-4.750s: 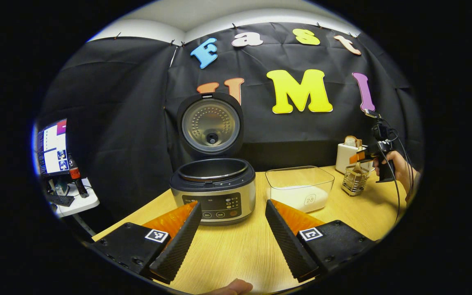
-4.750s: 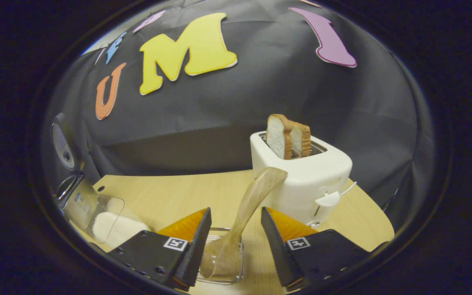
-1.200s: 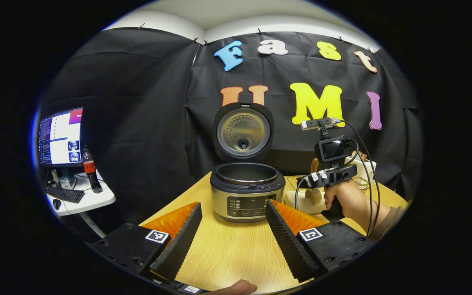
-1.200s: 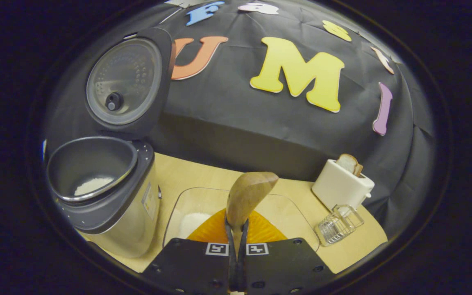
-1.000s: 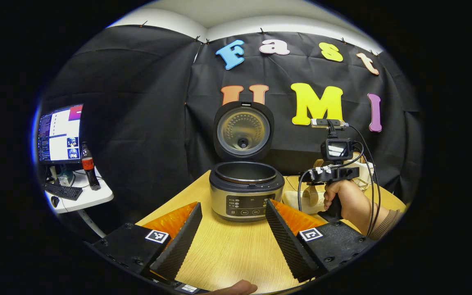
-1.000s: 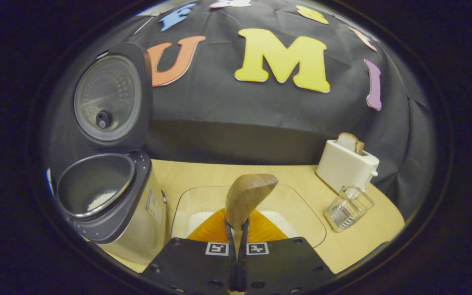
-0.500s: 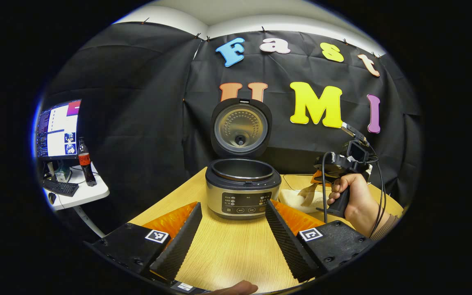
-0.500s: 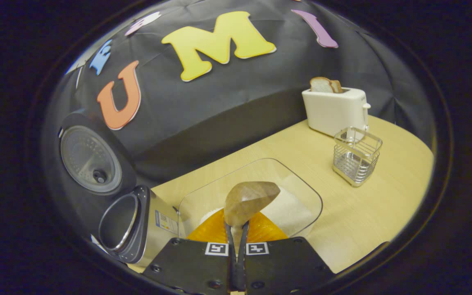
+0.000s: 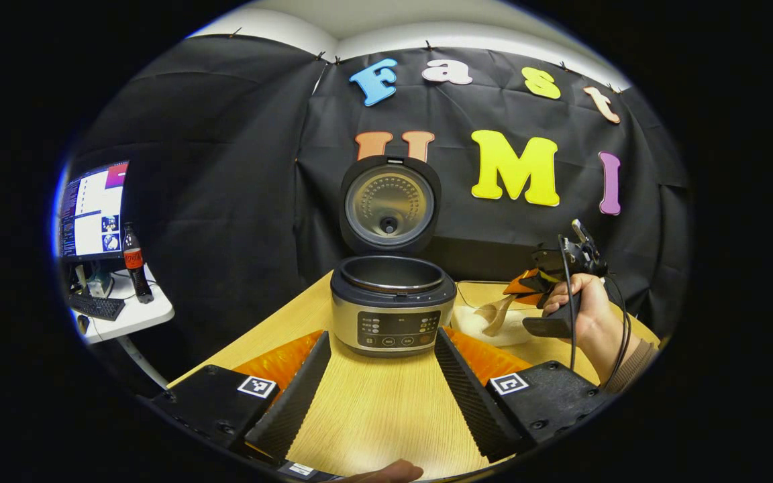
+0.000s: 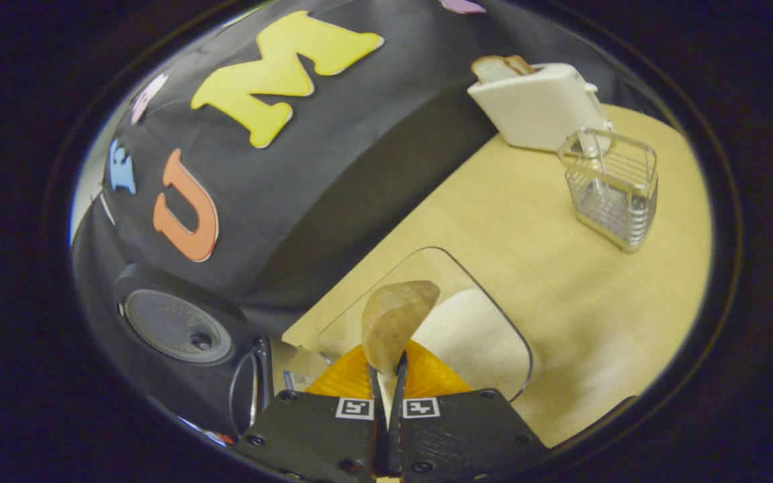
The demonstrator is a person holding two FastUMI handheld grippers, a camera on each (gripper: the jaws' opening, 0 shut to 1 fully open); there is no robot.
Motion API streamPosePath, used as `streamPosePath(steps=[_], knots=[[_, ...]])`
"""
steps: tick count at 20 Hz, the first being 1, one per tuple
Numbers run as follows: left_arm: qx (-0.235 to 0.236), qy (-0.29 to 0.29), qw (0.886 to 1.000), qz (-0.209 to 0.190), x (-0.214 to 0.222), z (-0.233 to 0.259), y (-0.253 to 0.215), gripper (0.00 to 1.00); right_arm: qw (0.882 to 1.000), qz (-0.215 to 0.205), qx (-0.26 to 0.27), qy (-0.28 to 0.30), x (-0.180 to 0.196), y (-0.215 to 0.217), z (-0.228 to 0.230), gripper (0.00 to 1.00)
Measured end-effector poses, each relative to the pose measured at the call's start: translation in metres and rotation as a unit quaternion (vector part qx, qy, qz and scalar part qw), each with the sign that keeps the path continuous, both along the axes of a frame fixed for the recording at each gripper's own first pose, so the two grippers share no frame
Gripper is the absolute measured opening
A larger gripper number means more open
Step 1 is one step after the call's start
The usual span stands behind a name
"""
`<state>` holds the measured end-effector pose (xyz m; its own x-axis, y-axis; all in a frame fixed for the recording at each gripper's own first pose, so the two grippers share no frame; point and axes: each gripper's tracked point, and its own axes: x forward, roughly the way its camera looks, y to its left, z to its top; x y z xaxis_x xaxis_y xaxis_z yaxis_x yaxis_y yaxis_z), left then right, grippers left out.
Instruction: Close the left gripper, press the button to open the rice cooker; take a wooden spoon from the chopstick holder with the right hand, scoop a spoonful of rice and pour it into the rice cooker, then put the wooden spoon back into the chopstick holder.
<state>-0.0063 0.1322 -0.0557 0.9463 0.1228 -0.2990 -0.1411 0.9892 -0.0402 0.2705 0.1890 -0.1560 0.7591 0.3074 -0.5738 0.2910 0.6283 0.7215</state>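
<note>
Tilting hard since half a second ago, the right gripper [image 10: 387, 376] has rolled so that the table [image 10: 547, 268] now slopes steeply across the right gripper view, and the wooden spoon [image 10: 392, 322] it carries has dipped toward the rice. Its jaws are clenched on the spoon's handle, with the pale brown, rounded bowl standing up just ahead of the fingertips. Directly beyond the bowl lies the clear rice container [image 10: 467, 282], a rounded-corner box with a heap of white rice [image 10: 467, 342] in it, just ahead and to the right of the jaws. To the left of the jaws sits the rice cooker [image 10: 252, 382], its round lid [image 10: 178, 327] swung open. Far ahead and to the right stand the wire chopstick holder [image 10: 611, 188] and, just behind it, a white toaster [image 10: 534, 107] with bread in its slot.

In the left gripper view, the left gripper [image 9: 380, 376] hangs released, its jaws wide apart above the table, gripping nothing. Between and beyond them stands the rice cooker [image 9: 392, 305], silver-bodied with a dark control panel, its lid [image 9: 390, 204] upright and its pot open. Ahead and right of the jaws, a hand [image 9: 584, 315] holds the right gripper [image 9: 527, 285] angled down, the spoon [image 9: 497, 314] at the rice container [image 9: 487, 315]. Far left, a monitor [image 9: 91, 211] and a bottle [image 9: 133, 258] stand on a side table [image 9: 131, 315].
</note>
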Motion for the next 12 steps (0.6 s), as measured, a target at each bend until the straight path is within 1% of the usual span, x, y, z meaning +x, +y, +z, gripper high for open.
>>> streamPosePath(steps=[2,3,8,12], knots=[[0.002,0.003,1.000,0.001,0.001,-0.003,0.000,0.99,0.998,0.004,0.067,0.006,-0.001,0.008,0.004,0.01],[0.003,0.003,1.000,0.002,0.002,-0.003,0.000,1.00,0.996,-0.002,0.085,0.006,0.002,0.007,0.004,0.01],[0.005,0.004,1.000,0.002,0.002,-0.004,-0.001,0.99,0.994,-0.017,0.106,0.003,-0.001,-0.001,0.007,0.01],[0.004,-0.003,1.000,0.000,0.002,0.001,-0.001,0.99,0.987,-0.056,0.152,-0.002,-0.002,-0.016,0.011,0.01]])
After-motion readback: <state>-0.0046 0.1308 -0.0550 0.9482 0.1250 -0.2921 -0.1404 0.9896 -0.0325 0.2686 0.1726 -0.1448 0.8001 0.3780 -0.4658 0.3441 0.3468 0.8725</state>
